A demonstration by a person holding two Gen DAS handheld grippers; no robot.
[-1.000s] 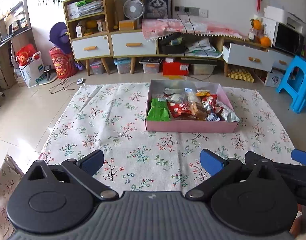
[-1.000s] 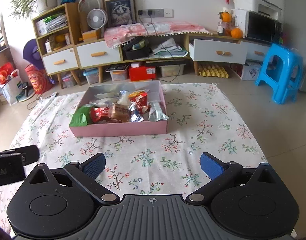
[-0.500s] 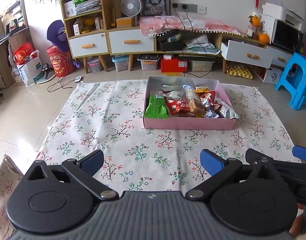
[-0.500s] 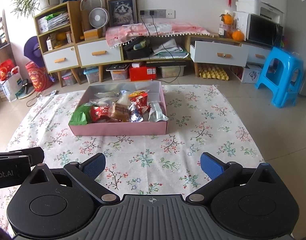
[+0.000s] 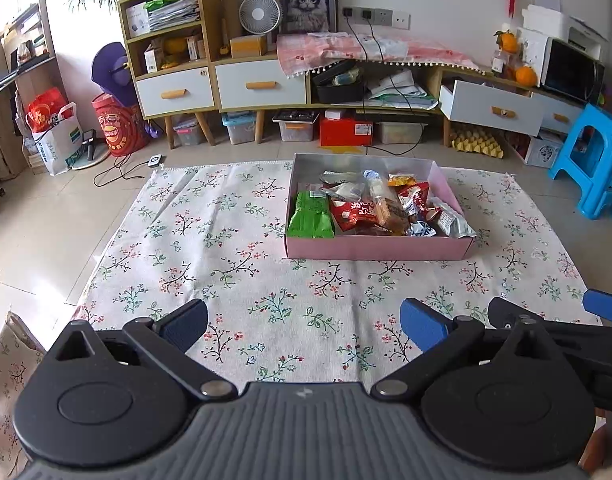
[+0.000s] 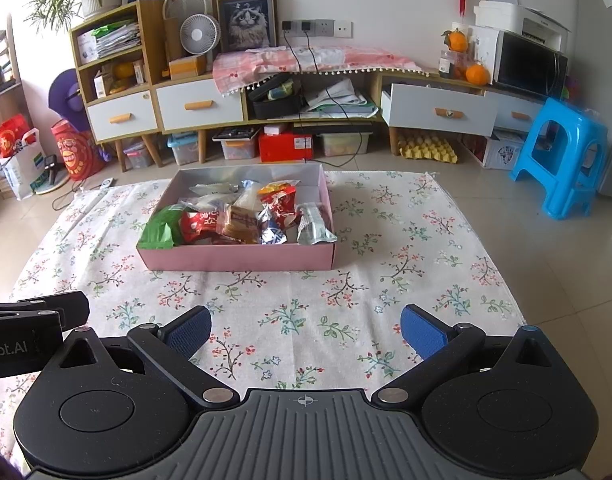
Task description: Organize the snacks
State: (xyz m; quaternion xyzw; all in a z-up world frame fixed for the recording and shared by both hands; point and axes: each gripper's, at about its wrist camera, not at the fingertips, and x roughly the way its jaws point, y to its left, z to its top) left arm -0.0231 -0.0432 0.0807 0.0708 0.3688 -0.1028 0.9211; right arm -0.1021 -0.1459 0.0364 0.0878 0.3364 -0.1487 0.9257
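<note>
Left hand-held gripper spread wide and empty, low over floral cloth; right hand-held gripper likewise. Ahead on the cloth: shallow pink box packed with snacks, green, red, silver packets jumbled together.

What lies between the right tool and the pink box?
Only bare floral cloth. In the right wrist view, nothing stands between the open right tool and the pink box holding the snacks.
</note>
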